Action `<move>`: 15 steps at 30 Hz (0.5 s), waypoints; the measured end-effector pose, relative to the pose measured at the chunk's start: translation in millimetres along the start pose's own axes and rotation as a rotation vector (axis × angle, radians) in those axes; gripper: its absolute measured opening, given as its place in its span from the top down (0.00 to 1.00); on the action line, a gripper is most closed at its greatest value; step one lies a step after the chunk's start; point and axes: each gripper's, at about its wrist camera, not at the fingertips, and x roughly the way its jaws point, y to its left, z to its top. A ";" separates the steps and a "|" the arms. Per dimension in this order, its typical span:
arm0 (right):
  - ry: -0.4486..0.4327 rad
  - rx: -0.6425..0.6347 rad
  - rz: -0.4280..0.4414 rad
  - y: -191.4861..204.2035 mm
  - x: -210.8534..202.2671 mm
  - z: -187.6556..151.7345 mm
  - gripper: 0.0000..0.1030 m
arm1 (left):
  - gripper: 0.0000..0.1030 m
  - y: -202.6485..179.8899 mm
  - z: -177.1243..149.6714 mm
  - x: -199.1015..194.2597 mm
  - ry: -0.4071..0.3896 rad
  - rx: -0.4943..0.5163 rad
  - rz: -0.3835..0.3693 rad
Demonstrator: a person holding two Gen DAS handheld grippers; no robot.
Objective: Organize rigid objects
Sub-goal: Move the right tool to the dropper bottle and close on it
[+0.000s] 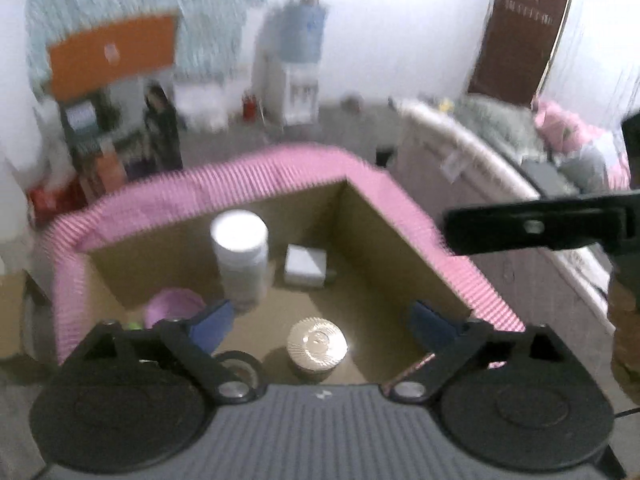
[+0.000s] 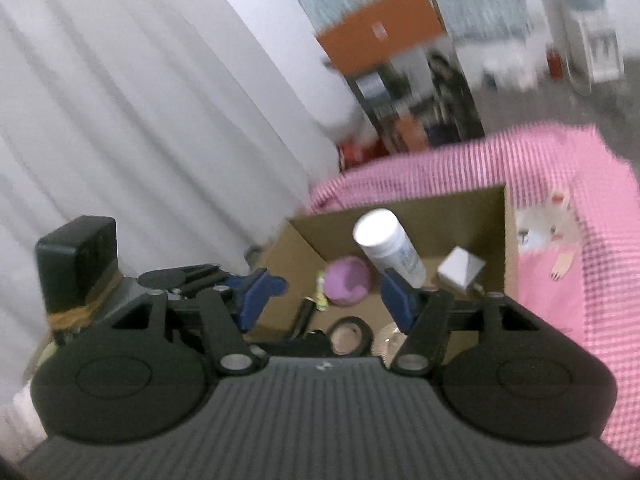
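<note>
While both frames are motion-blurred, the pink-trimmed box [image 1: 224,176] fills mid-frame. Inside: white bottle [image 1: 240,254] upright at centre, purple bowl [image 1: 172,306] lower left, white cube [image 1: 305,265] right of bottle, silver-lidded jar [image 1: 318,342] lowest. Left gripper [image 1: 320,326] and right gripper [image 2: 322,294]: jaws open, empty.

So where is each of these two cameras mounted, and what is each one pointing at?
Left wrist: sits on the left gripper, looking down past its open blue pads into the pink box; the right gripper's finger crosses at right.
Right wrist: sits on the right gripper, facing the same box from beside a white curtain; the left gripper shows alongside.
Shared: white bottle, white cube, purple lid, tape roll.
</note>
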 end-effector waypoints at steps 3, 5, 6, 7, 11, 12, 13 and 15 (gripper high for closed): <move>-0.056 -0.043 0.025 15.5 -34.7 -25.5 0.38 | 0.01 -2.8 -25.1 -38.6 -0.092 -0.004 0.020; -0.072 -0.076 0.033 24.7 -45.9 -45.6 0.38 | 0.01 -3.9 -47.9 -56.9 -0.138 -0.016 0.038; -0.073 -0.089 0.032 28.6 -47.9 -54.1 0.38 | 0.01 -3.7 -59.5 -62.7 -0.154 -0.023 0.049; -0.074 -0.101 0.032 32.2 -48.7 -64.9 0.38 | 0.01 -4.2 -72.0 -67.3 -0.171 -0.029 0.063; -0.032 -0.119 0.047 44.0 -22.8 -97.8 0.38 | 0.01 -5.4 -121.7 -71.7 -0.206 -0.040 0.115; -0.009 -0.124 0.054 47.0 -11.1 -105.0 0.39 | 0.01 -5.4 -130.9 -69.5 -0.209 -0.043 0.124; 0.018 -0.127 0.054 51.1 3.9 -111.1 0.39 | 0.01 -6.0 -142.3 -64.5 -0.203 -0.044 0.141; 0.068 -0.150 0.059 58.6 27.8 -121.2 0.43 | 0.01 -7.7 -157.6 -51.7 -0.179 -0.038 0.156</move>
